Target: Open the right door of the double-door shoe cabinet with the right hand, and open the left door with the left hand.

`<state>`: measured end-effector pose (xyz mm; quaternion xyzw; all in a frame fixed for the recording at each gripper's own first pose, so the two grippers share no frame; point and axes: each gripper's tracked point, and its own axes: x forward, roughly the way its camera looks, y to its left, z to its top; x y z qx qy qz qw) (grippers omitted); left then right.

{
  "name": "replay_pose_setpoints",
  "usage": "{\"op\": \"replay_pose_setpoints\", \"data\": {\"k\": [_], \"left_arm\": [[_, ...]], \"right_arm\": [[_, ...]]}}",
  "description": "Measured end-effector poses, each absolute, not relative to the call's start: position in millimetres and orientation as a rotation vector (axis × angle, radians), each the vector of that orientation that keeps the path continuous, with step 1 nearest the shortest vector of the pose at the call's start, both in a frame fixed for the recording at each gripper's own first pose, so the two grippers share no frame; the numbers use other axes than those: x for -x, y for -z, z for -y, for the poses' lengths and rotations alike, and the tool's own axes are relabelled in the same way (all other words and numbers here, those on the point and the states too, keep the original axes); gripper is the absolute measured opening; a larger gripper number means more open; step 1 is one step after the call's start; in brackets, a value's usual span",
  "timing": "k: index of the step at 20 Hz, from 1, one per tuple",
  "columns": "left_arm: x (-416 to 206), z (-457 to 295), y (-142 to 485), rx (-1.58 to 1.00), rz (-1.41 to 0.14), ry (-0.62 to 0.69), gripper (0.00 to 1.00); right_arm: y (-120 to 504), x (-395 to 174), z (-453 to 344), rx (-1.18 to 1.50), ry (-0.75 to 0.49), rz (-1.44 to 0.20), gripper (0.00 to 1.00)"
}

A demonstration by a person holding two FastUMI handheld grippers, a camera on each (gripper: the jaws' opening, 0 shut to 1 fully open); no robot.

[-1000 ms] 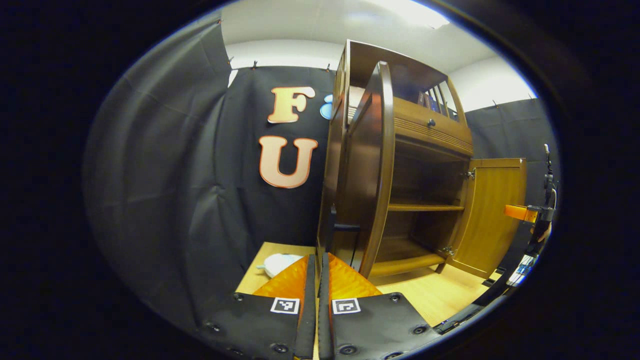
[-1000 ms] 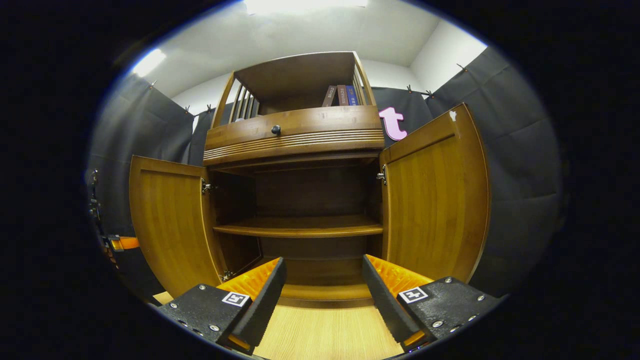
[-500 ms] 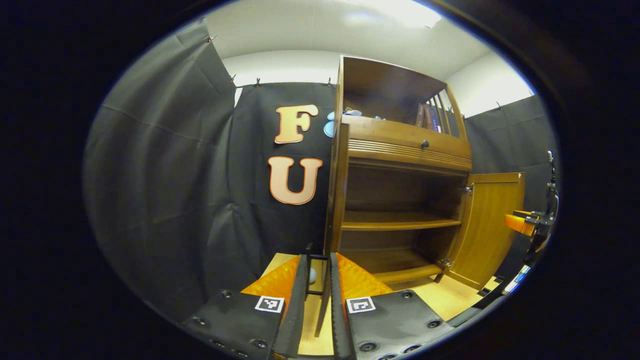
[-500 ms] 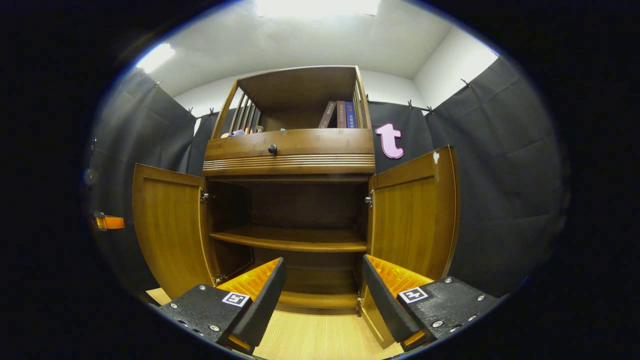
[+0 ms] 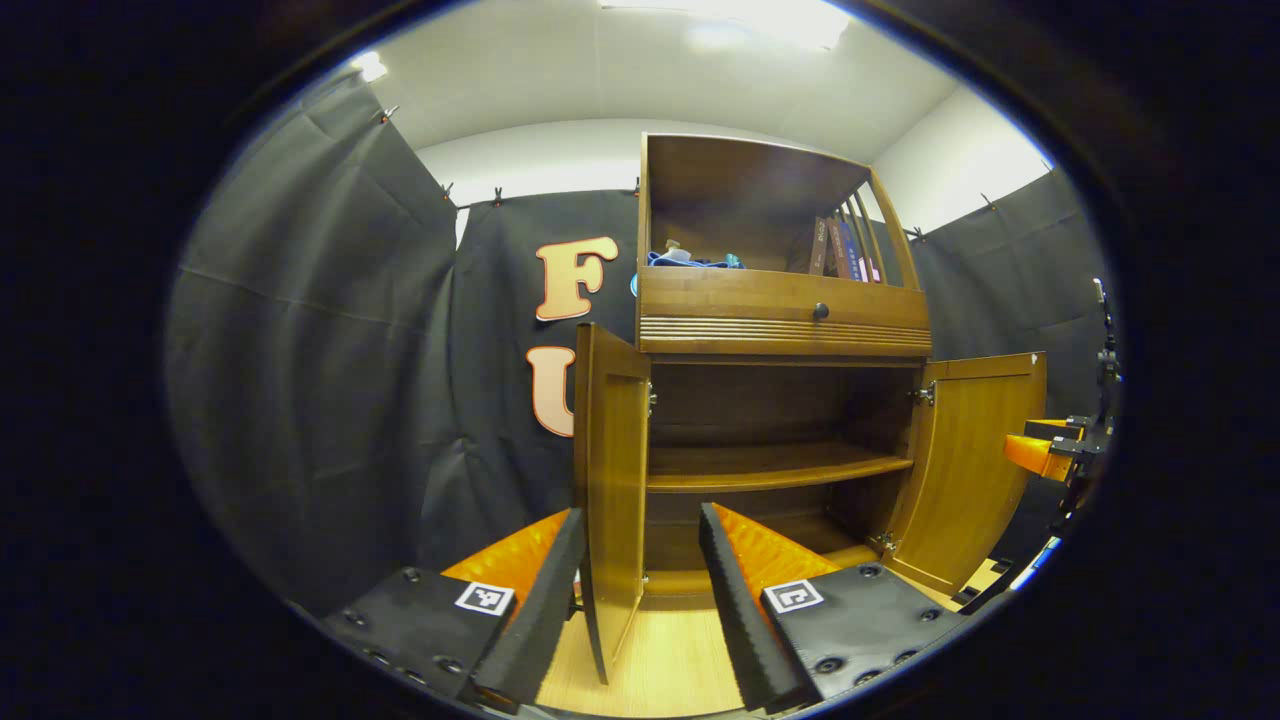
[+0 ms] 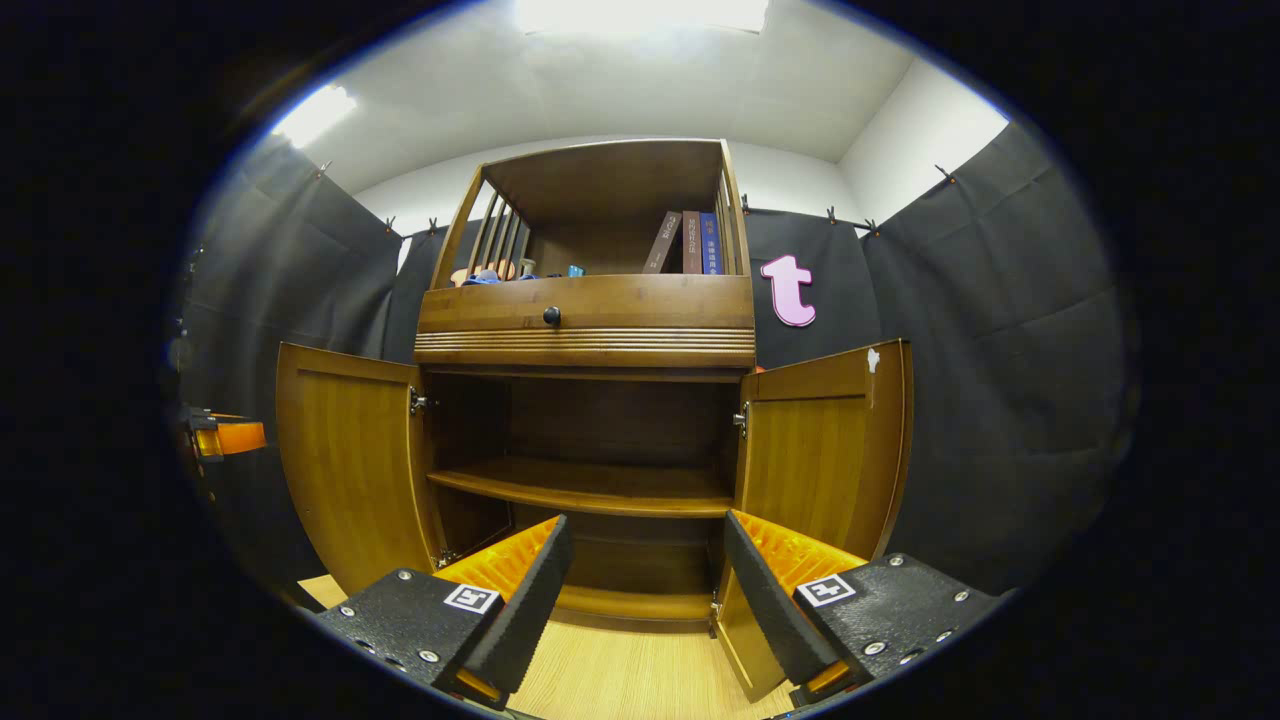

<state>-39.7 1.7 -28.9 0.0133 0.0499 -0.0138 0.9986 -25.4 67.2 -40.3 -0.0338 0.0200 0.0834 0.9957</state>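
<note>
Both doors of the shoe cabinet [image 6: 585, 330] stand swung out now, so the task looks about done, judging by how they lie. Left gripper [image 5: 632, 590]: fingers spread wide, holding nothing; the left door [image 5: 610, 480] stands edge-on betw. its two fingers, its free edge running down into the gap, but not touching either finger as far as I can tell. Right gripper [image 6: 645, 590]: also wide, holding nothing; the right door [image 6: 825, 450] hangs just beyond its right-hand finger, door's lower corner partly hidden behind that finger, contact unclear. In the right gripper view the left door [image 6: 350, 460] is well out to the side, w/ the other gripper [image 6: 225, 437] near its outer edge. In the left gripper view the right door [image 5: 965, 460] sits far right, the other gripper [image 5: 1045, 452] just beside it. Handling, my guess: doors are stiff wood panels on metal hinges, moderately heavy, swing in an arc, smooth lacquered face so prob. slippery on the flat; no door knob visible from these sides. Best hold = pinch the free vertical edge, away from the hinge, approx. mid-height, and follow the arc rather than pull straight. Inside: one shelf [image 6: 590, 487], bare. Drawer w/ knob [image 6: 551, 316] above; books [image 6: 690, 243] on top.
</note>
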Motion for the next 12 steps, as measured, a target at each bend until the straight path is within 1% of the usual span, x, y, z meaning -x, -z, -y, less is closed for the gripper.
{"op": "replay_pose_setpoints", "data": {"k": [1,2,3,4,5,6,7,8,10,12], "left_arm": [[38,4,27,-0.012,-0.099,0.034,0.81],[36,9,24,0.004,-0.097,0.036,0.85],[35,11,22,0.018,-0.093,0.034,0.9],[34,13,19,0.025,-0.089,0.032,0.92],[34,13,18,0.022,-0.088,0.026,0.94],[35,14,18,0.014,-0.082,0.02,0.96],[35,15,17,0.006,-0.075,0.016,0.96],[35,17,15,0.001,-0.07,0.014,0.97],[35,22,14,0.002,-0.063,0.02,0.94],[35,22,16,0.0,-0.065,0.022,0.94]], "right_arm": [[39,26,-66,0.063,-0.17,-0.039,0.99],[36,26,-65,0.061,-0.174,-0.036,0.99],[35,27,-65,0.064,-0.178,-0.036,0.93],[35,29,-63,0.069,-0.181,-0.036,0.93],[36,30,-61,0.074,-0.182,-0.038,0.99],[36,30,-59,0.075,-0.182,-0.038,0.99],[36,31,-57,0.076,-0.182,-0.035,0.99],[34,30,-56,0.074,-0.181,-0.032,0.93],[32,32,-53,0.069,-0.178,-0.029,0.93],[32,32,-52,0.074,-0.178,-0.027,0.93]]}}
